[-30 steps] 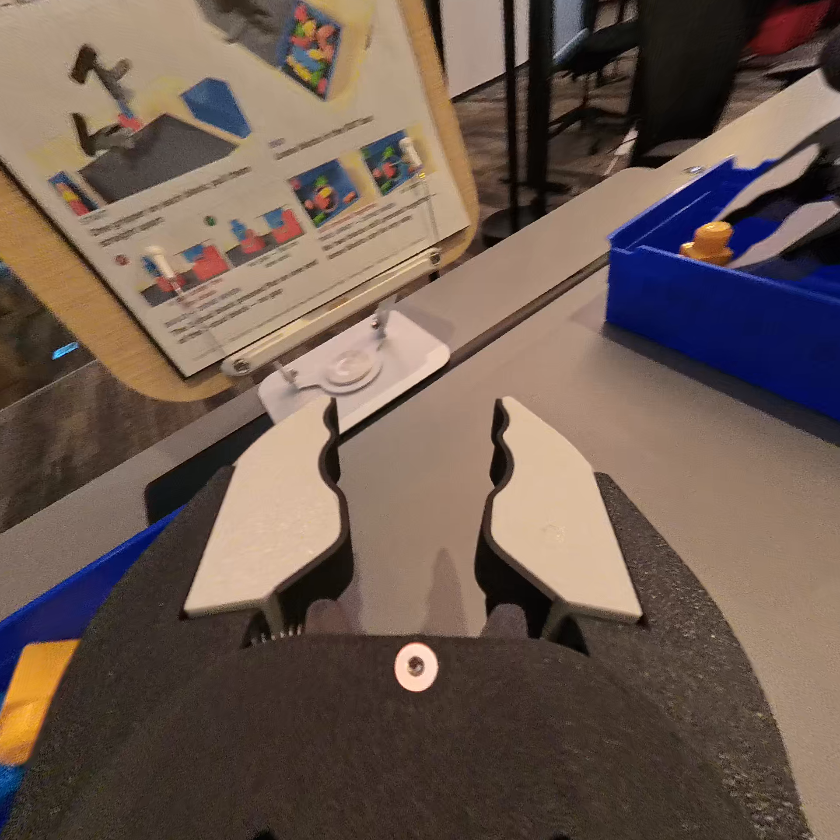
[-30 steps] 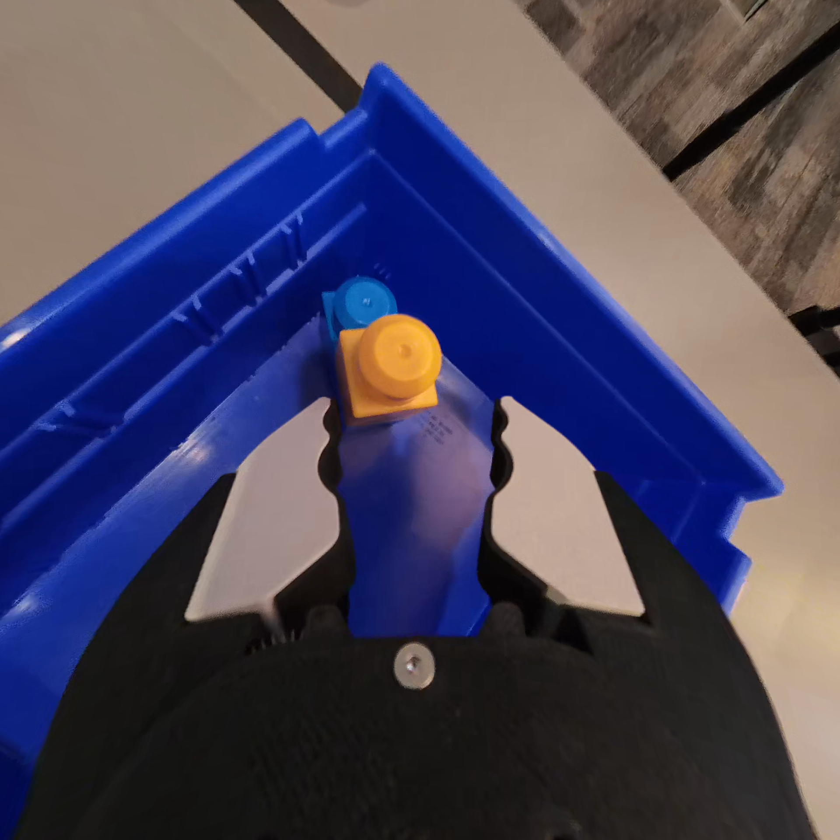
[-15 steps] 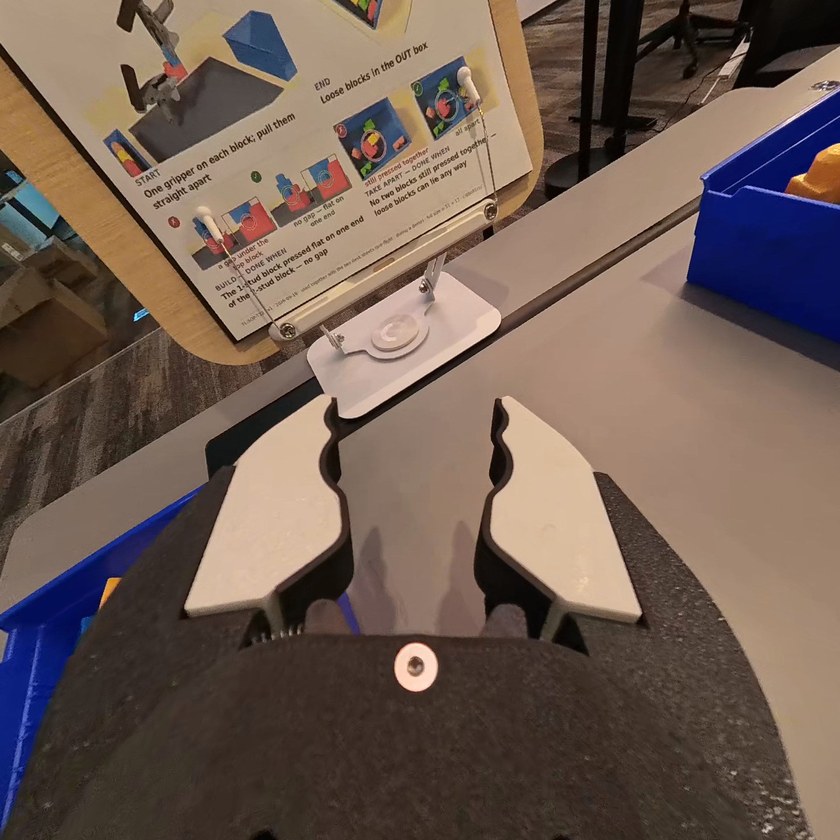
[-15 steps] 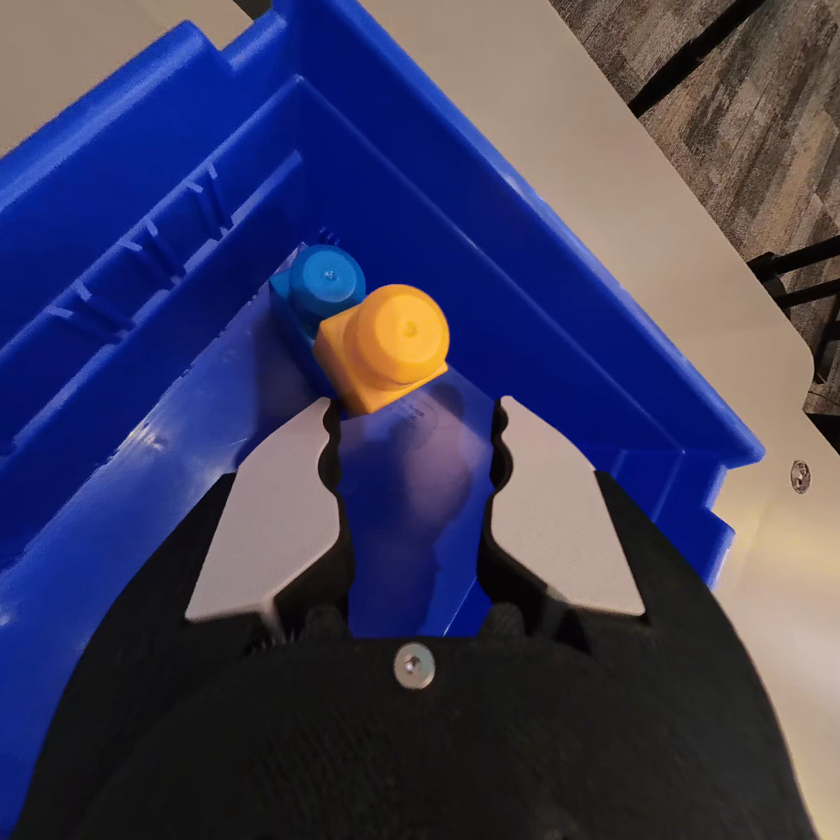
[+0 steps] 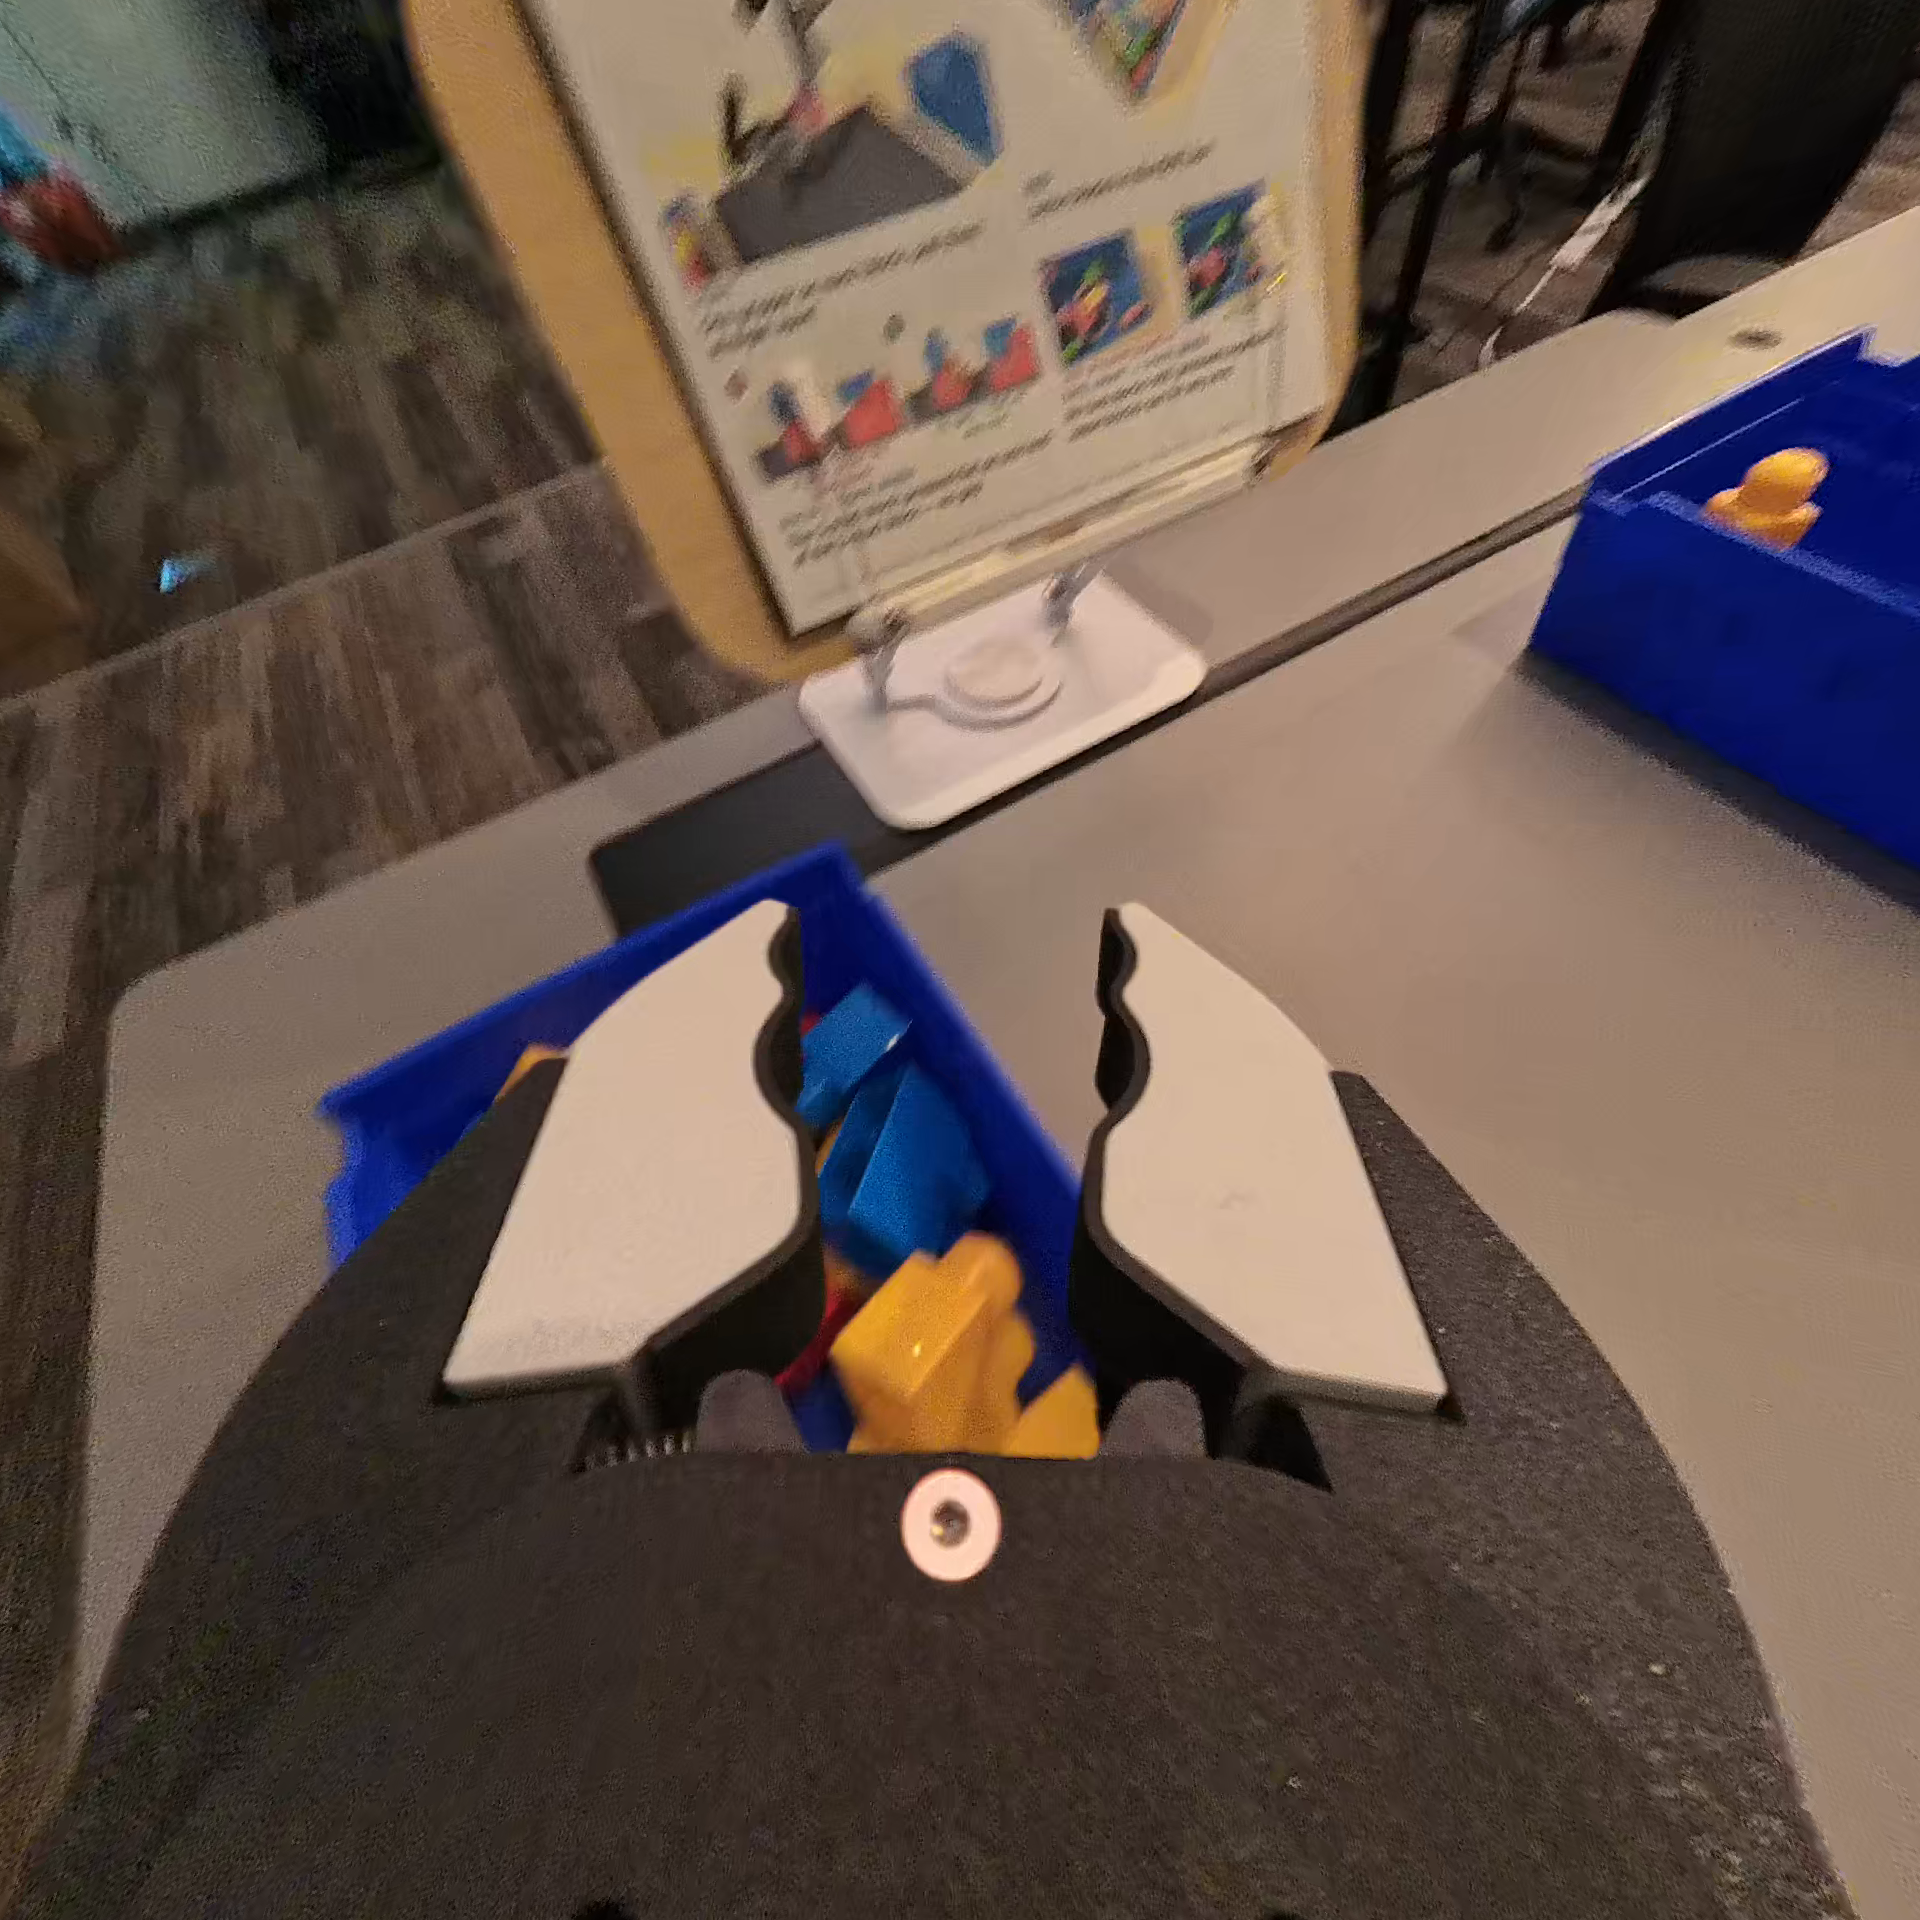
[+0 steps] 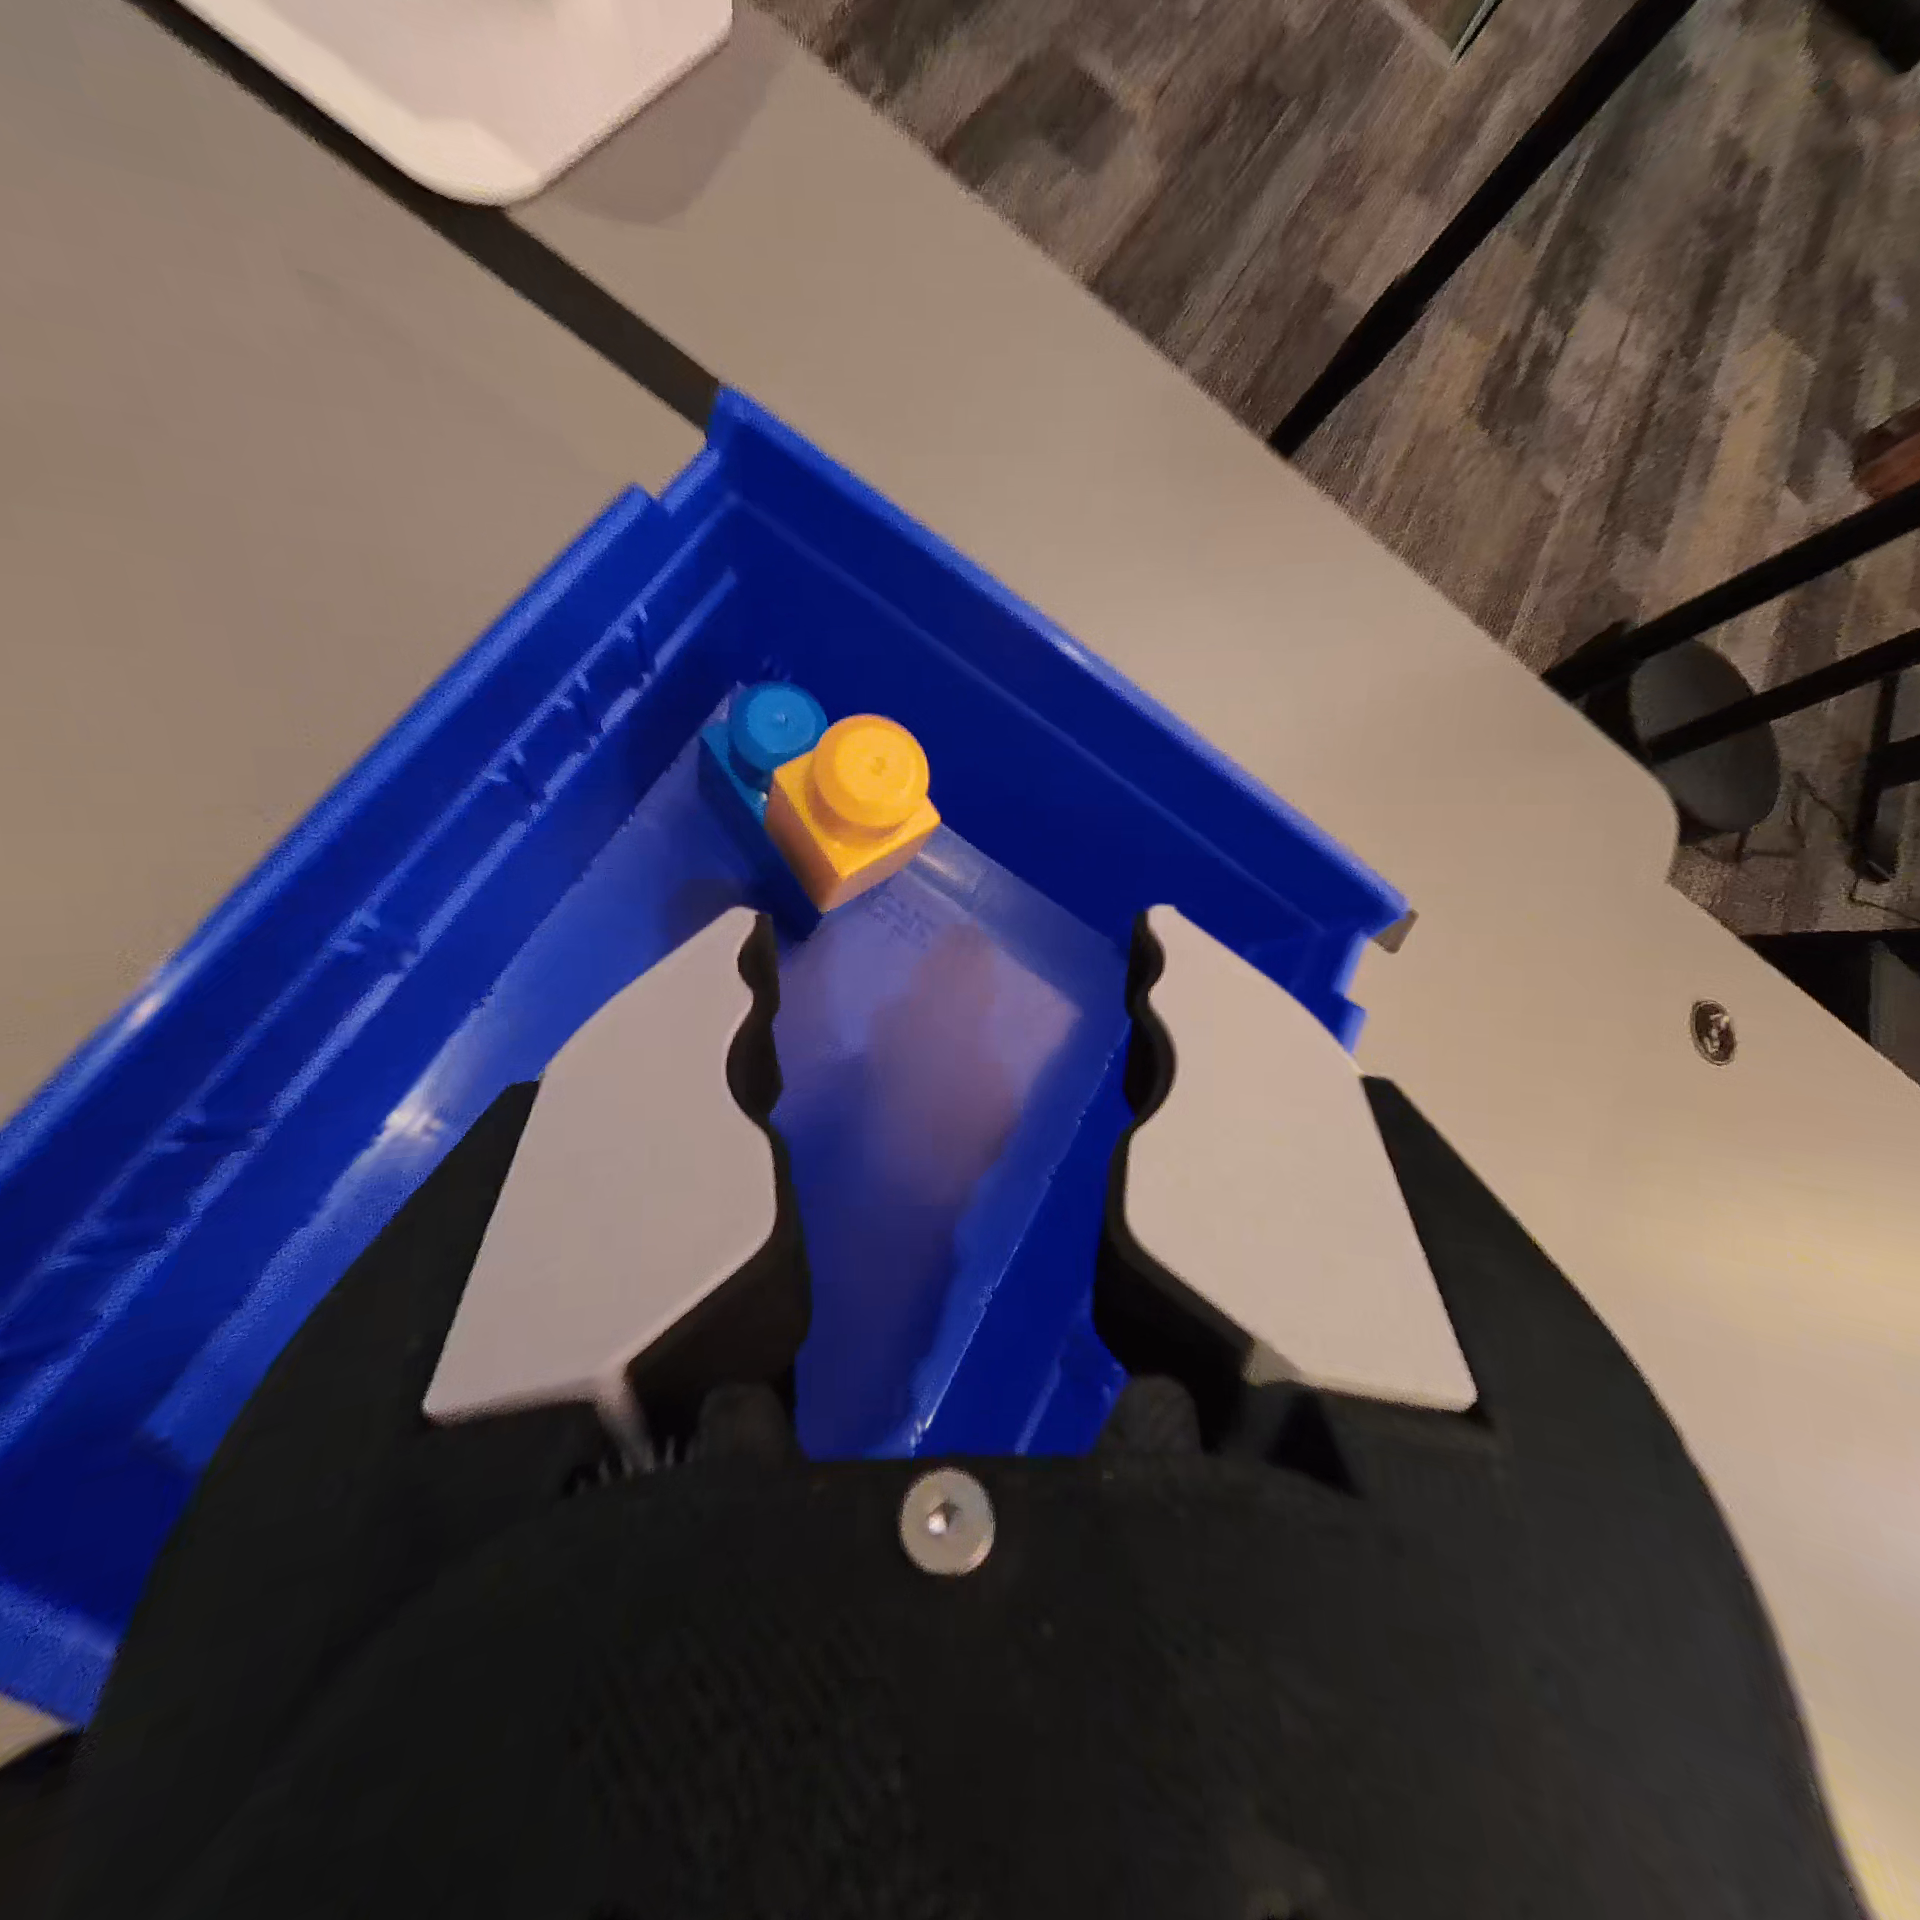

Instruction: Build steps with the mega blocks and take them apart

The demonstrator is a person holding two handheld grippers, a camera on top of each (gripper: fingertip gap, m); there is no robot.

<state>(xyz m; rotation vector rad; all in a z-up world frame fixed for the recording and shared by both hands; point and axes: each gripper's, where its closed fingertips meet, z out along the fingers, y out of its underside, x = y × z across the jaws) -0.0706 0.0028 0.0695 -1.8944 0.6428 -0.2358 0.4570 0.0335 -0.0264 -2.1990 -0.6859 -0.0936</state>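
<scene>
My left gripper (image 5: 945, 935) is open and empty above a blue bin (image 5: 914, 966) holding several loose blocks, among them a blue block (image 5: 899, 1164) and a yellow block (image 5: 935, 1351). My right gripper (image 6: 951, 935) is open and empty above a second blue bin (image 6: 1039, 665). In that bin's far corner an orange one-stud block (image 6: 857, 805) sits on a blue block (image 6: 758, 738); both lie just beyond my fingertips. The second bin (image 5: 1714, 644) and the orange block (image 5: 1771, 494) also show at the right of the left wrist view.
An instruction card on a wooden board (image 5: 966, 312) stands on a white base (image 5: 997, 696) at the back of the grey table (image 5: 1455, 1039). A dark seam (image 6: 582, 312) crosses the table. The table edge and the floor (image 6: 1351, 208) lie beyond the right bin. The gap from one gripper's tips to the other's is roughly 55 cm. It is some 25 cm from my right tips to the dark seam (image 6: 582, 312). My left wrist view (image 5: 1289, 643) looks at it from another angle.
My left gripper has swung left and back over the bin of loose blocks, which now shows between its fingers. My right gripper has pulled back from the stacked blocks and stays open.
</scene>
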